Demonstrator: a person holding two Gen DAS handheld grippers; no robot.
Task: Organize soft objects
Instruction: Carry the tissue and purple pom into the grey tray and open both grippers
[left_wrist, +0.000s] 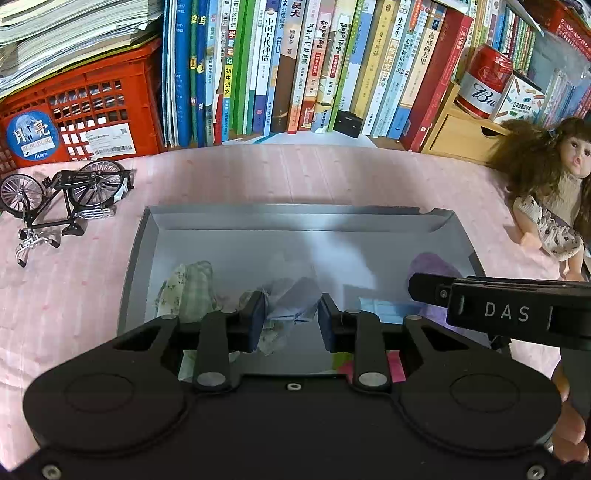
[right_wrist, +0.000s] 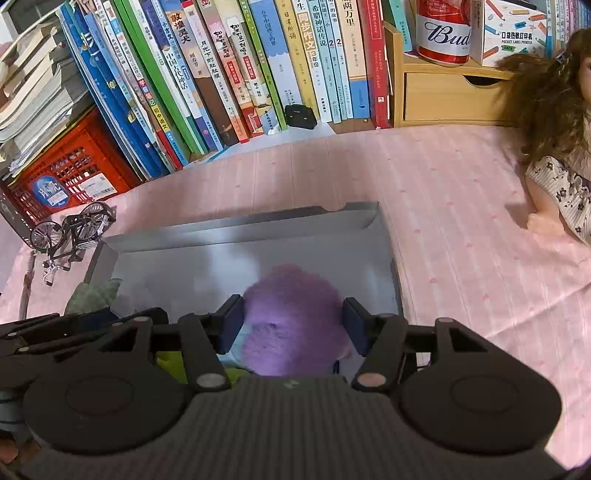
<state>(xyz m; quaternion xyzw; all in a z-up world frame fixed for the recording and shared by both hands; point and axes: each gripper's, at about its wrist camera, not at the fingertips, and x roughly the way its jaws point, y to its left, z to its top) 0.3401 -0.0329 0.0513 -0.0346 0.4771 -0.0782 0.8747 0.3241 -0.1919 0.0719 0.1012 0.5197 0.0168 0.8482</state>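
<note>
A grey shallow box (left_wrist: 295, 216) lies on the pink cloth and holds several soft cloths. My left gripper (left_wrist: 291, 319) is over the box's near side; its pads sit either side of a pale blue cloth (left_wrist: 293, 295) without squeezing it. A green checked cloth (left_wrist: 188, 288) lies left of it. My right gripper (right_wrist: 293, 321) is open around a fluffy purple cloth (right_wrist: 291, 317) in the box (right_wrist: 236, 229); it also shows in the left wrist view (left_wrist: 430, 264). The right gripper body (left_wrist: 517, 310) crosses the left wrist view at right.
A model bicycle (left_wrist: 62, 201) stands left of the box. A doll (left_wrist: 550, 192) lies at the right. A row of books (left_wrist: 295, 66), a red crate (left_wrist: 81, 110), a wooden drawer (right_wrist: 450, 98) and a red can (right_wrist: 443, 31) line the back.
</note>
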